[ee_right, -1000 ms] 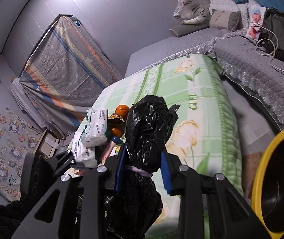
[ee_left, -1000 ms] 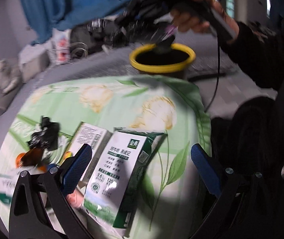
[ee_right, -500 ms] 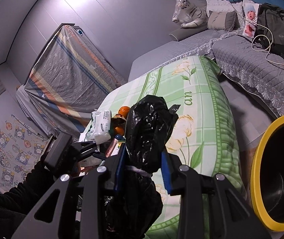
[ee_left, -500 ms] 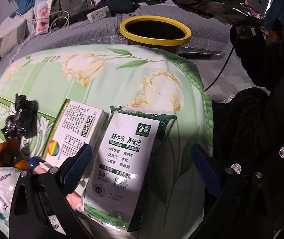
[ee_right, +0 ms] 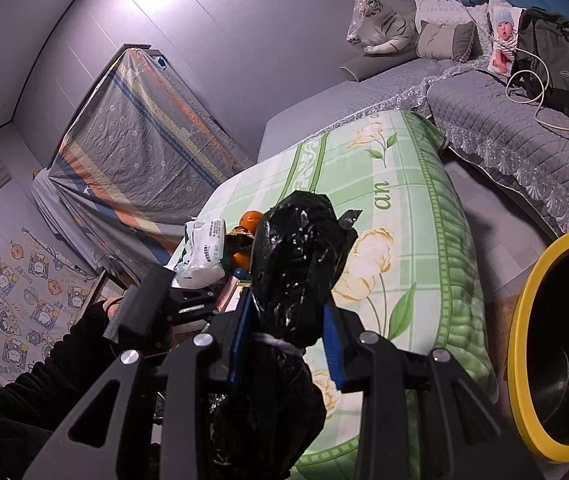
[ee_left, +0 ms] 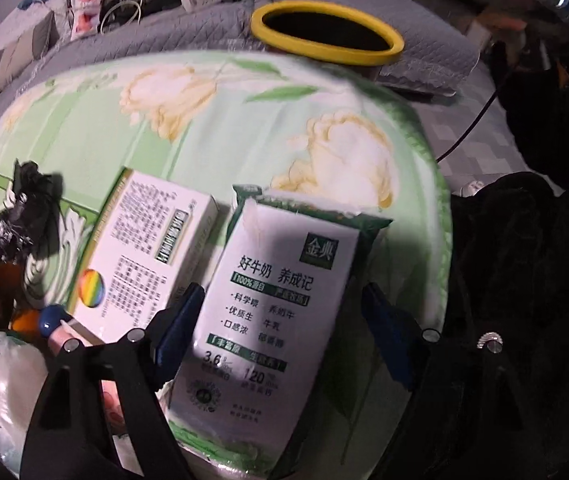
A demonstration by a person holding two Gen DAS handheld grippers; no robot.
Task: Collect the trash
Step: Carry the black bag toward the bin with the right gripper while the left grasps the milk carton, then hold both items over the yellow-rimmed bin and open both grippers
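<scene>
Broadly, the green floral worktop [ee_left: 188,128] carries the litter, with the yellow-rimmed bin [ee_left: 326,42] just beyond its far edge. Left claw [ee_left: 280,316] gapes wide astride the milk carton [ee_left: 280,296]; centre it, then squeeze gently. Right claw [ee_right: 286,336] is clenched on a black trash bag [ee_right: 298,264]; keep that grip firm above the bin.

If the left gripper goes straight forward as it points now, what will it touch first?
Most likely the white and green milk pack. It lies on the flowered cloth directly between the open fingers of the left gripper, closer than the white box beside it. Exact depth is unclear in the fisheye view.
</scene>
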